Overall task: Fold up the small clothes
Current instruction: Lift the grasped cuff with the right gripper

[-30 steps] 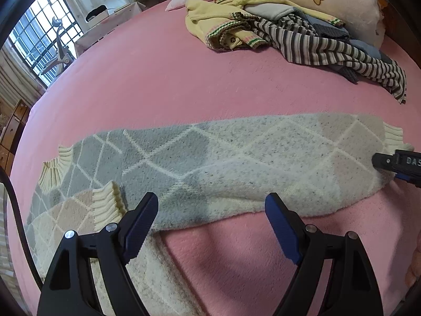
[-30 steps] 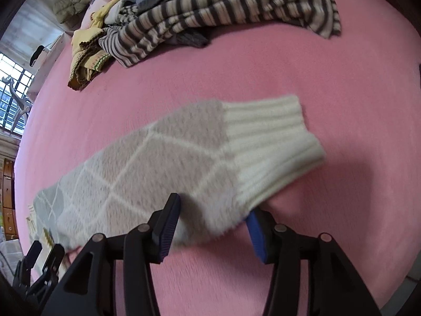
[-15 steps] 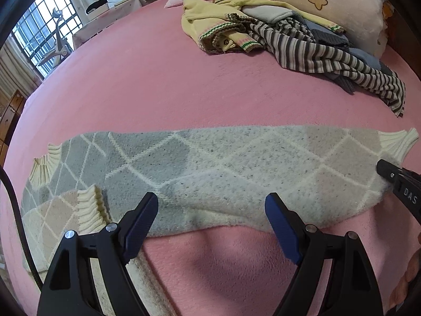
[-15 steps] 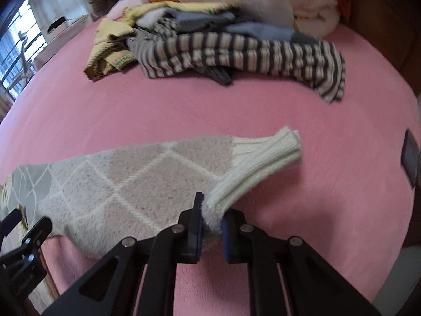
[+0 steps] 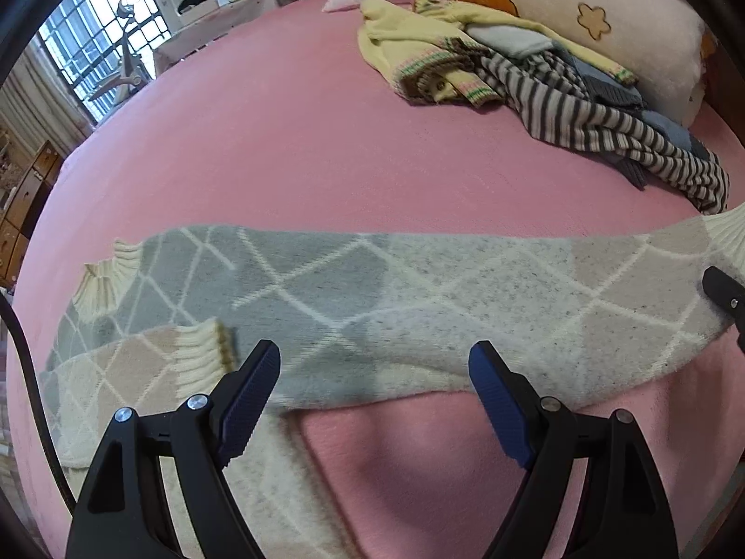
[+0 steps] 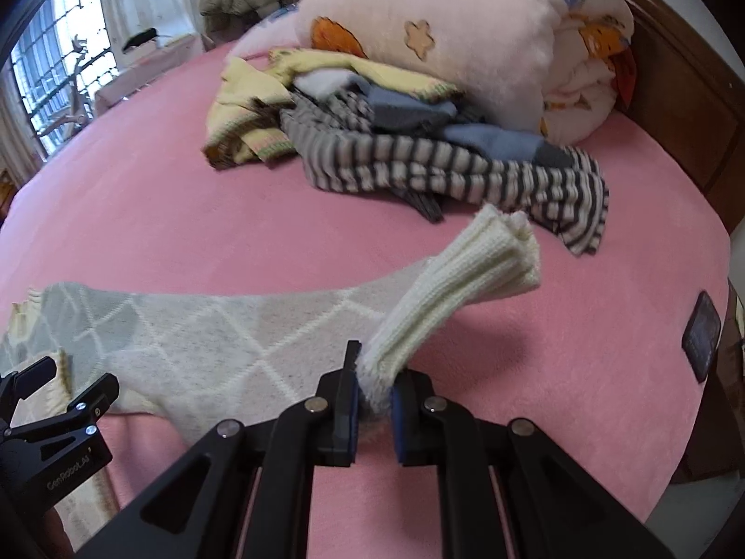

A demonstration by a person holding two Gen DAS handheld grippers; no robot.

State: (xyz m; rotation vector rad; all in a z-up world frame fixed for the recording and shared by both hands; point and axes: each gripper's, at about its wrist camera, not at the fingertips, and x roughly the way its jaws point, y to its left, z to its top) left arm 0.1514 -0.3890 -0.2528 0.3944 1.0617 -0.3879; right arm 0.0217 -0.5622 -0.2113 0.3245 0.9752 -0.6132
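Note:
A grey, beige and cream diamond-pattern sweater (image 5: pixel 372 307) lies stretched across the pink bed, one sleeve running right. My left gripper (image 5: pixel 372 386) is open, its blue pads just above the sweater's near edge. My right gripper (image 6: pixel 375 396) is shut on the sleeve's cream ribbed cuff (image 6: pixel 465 275) and holds it raised off the bed; the sleeve (image 6: pixel 209 330) trails left. The other cuff (image 5: pixel 200 349) lies folded onto the body at the left. The left gripper also shows in the right wrist view (image 6: pixel 56 391).
A heap of clothes, yellow (image 5: pixel 409 46) and grey-striped (image 5: pixel 605 126), lies at the back by a pink pillow (image 5: pixel 582 4). A wooden headboard (image 6: pixel 689 107) and a dark tag (image 6: pixel 700 335) mark the bed's right side. Windows (image 5: pixel 93 46) stand far left.
My right gripper closed on the sleeve cuff and lifted it off the bed. My left gripper stayed open over the sweater's near edge, shifting slightly.

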